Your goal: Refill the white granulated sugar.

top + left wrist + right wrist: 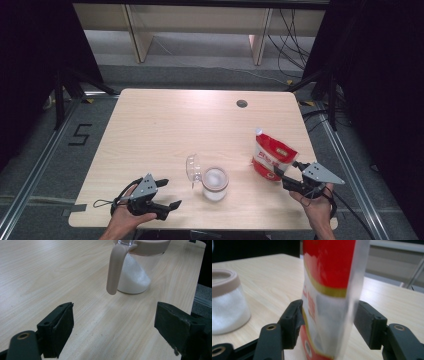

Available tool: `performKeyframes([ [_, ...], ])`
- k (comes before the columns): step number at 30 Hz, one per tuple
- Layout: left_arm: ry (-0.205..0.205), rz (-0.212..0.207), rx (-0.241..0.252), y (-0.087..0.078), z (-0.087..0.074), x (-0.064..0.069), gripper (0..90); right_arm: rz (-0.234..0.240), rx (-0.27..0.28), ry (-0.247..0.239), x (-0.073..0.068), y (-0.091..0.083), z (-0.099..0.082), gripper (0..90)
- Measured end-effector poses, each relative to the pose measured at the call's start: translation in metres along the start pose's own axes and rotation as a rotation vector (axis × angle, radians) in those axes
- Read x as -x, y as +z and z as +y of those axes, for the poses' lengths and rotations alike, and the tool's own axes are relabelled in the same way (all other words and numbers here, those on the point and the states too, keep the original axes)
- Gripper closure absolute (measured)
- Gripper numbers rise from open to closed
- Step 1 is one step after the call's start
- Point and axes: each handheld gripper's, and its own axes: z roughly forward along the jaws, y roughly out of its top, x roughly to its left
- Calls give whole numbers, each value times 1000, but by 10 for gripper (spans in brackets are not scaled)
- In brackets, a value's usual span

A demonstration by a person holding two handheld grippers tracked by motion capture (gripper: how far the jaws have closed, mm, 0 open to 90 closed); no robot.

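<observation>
Landmark: the jar (215, 183) of white granules is sitting on the surface (165, 130), its clear lid (193, 169) hanging open on the far-left side.
Progress: pouring is looking finished; the jar is holding granules, closing the lid is remaining.
Pouch: the red-and-white pouch (272, 156) is standing to the right of the jar, well apart.
Right hand-held gripper (328, 322): its jaws are flanking the pouch, the right pad apart from it, so seemingly releasing.
Left hand-held gripper (113, 326): gaping wide, empty, near the jar's handle (114, 270).

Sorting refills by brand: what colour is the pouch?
Red and white with a gold band, best in the right gripper view.
</observation>
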Motion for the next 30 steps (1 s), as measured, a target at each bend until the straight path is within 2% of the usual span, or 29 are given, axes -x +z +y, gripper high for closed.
performKeyframes([
  [1,0,0,0,0,0,0,155,0,0,0,0,0,0,415],
  [3,27,-2,0,0,1,-2,155,4,1,-5,-1,-6,-1,415],
  [4,28,-2,0,0,1,-2,155,11,-1,33,-4,-8,-1,415],
  [5,28,-2,0,0,1,-2,155,11,-1,33,-4,-8,-1,415],
  [6,-1,3,0,0,0,0,155,7,-7,8,-4,-10,-1,415],
  [7,-2,4,1,0,0,0,155,-4,-21,29,-7,-12,-2,412],
  [8,-2,-1,3,0,0,-1,155,2,-24,6,-7,-13,-2,411],
  [10,2,0,7,0,0,-1,155,-1,-33,11,-9,-15,-3,411],
  [14,-6,9,7,1,0,0,155,3,-39,-17,-11,-18,-4,400],
  [16,12,11,-13,0,0,-2,155,-5,-54,-7,-12,-19,-4,396],
  [17,-6,1,4,1,0,-1,155,-17,-63,-17,-14,-22,-4,390],
  [18,-6,1,4,1,0,-1,155,-17,-63,-17,-14,-22,-4,390],
  [19,0,0,7,0,1,-2,155,-26,-63,-11,-15,-22,-3,382],
  [20,-21,-2,9,0,1,-2,155,-28,-81,13,-18,-25,-4,374],
  [21,-21,-2,9,0,1,-2,155,-28,-81,13,-18,-25,-4,374],
  [23,-29,-4,17,-1,2,-3,155,-21,-79,-3,-16,-26,-6,382],
  [24,-39,1,19,-2,3,-4,155,-7,-96,-9,-18,-28,-7,381],
  [27,-37,6,27,-2,5,-5,155,-18,-106,-11,-19,-30,-7,378],
  [30,-53,3,38,-1,8,-4,155,-20,-99,-35,-20,-33,-9,376],
])
